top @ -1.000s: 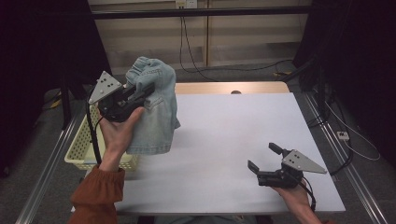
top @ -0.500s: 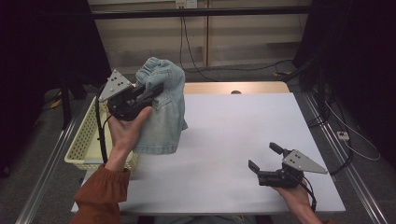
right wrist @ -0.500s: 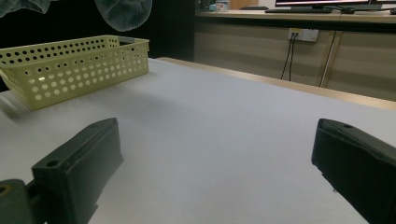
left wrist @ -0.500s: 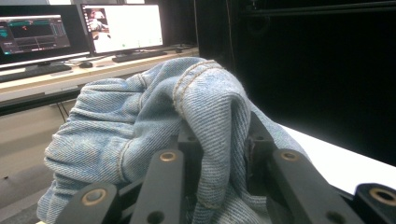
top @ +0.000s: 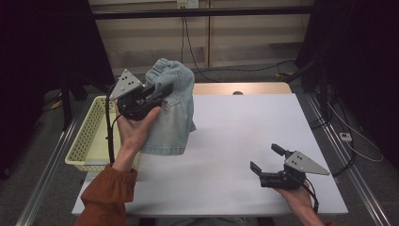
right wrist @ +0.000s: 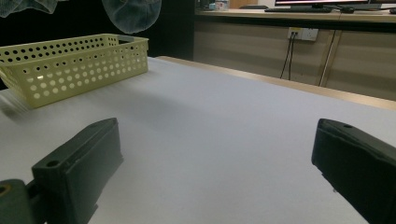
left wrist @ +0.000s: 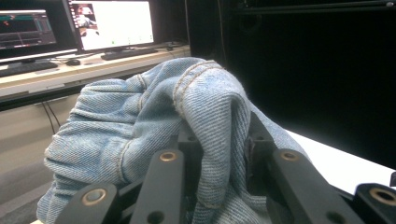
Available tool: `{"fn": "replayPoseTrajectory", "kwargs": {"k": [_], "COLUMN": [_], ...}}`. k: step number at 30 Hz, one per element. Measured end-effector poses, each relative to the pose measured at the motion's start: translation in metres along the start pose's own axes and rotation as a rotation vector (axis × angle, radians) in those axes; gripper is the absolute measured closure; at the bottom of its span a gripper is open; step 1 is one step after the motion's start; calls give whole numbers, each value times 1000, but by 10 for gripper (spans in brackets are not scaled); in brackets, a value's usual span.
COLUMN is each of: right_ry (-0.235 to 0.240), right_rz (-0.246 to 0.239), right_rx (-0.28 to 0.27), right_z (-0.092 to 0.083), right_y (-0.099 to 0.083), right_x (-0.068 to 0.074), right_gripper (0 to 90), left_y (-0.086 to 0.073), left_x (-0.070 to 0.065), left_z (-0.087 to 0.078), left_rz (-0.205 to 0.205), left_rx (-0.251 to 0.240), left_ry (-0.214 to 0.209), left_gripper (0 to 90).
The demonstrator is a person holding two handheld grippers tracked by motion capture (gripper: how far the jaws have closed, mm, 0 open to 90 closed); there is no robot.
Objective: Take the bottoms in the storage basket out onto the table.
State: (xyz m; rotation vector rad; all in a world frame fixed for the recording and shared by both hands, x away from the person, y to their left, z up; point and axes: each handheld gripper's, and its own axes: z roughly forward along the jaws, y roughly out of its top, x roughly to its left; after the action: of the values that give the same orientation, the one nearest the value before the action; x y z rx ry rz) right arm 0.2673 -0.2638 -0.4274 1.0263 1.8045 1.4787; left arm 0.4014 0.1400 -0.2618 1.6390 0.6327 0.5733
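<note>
A light-blue denim garment hangs in the air over the table's left side, bunched at the top. My left gripper is shut on that bunched top fold, held up by a hand in a rust-coloured sleeve. In the left gripper view the denim drapes over and between the black jaws of my left gripper. My right gripper rests low at the table's front right, open, with nothing between its jaws. In its own view, my right gripper has bare table between its wide-apart jaws.
A pale yellow perforated basket stands at the table's left edge, just left of the hanging denim, also visible as the basket in the right gripper view. The white table stretches between the two hands. Cables hang behind the far edge.
My left hand has carried the denim a little to the right, from the basket's edge toward the table's middle. The right gripper has stayed where it was.
</note>
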Motion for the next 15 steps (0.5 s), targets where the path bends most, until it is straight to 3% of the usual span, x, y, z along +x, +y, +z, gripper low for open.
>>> {"fn": "replayPoseTrajectory", "kwargs": {"k": [15], "right_ry": [1], "right_rz": [1], "right_rx": [4], "right_z": [1], "right_y": [0], "right_x": [0], "right_gripper": [15], "left_y": [-8], "left_x": [-11], "left_z": [22], "left_rz": [10], "left_rx": [38], "left_ry": [-59], "left_gripper": [740]}}
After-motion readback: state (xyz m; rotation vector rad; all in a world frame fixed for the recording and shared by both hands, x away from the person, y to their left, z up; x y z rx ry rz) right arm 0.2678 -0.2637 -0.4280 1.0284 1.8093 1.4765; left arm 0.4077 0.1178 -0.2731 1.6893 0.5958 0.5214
